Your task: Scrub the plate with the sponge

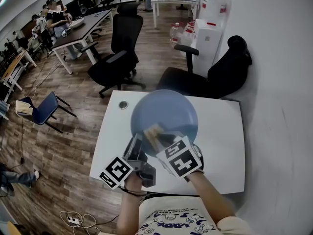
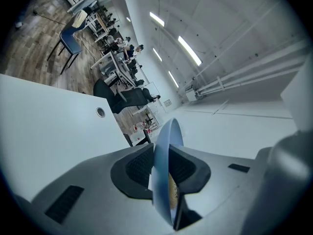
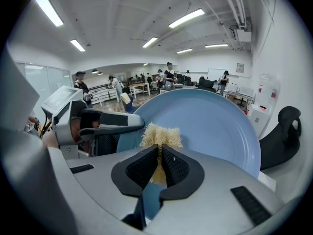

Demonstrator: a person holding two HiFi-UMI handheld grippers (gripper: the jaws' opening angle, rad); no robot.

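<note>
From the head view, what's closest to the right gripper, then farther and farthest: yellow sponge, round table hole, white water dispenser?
1. Yellow sponge, in the right gripper's jaws, against the blue plate.
2. Round table hole, at the white table's far left.
3. White water dispenser, beyond the table, right.

From my remote station, I look down on a white rectangular table (image 1: 220, 146) standing on a wood-plank floor (image 1: 73, 131). A round cable port (image 1: 123, 104) sits flush near its far left corner; I cannot tell whether the blue plate (image 1: 166, 111) above its middle touches it.
</note>
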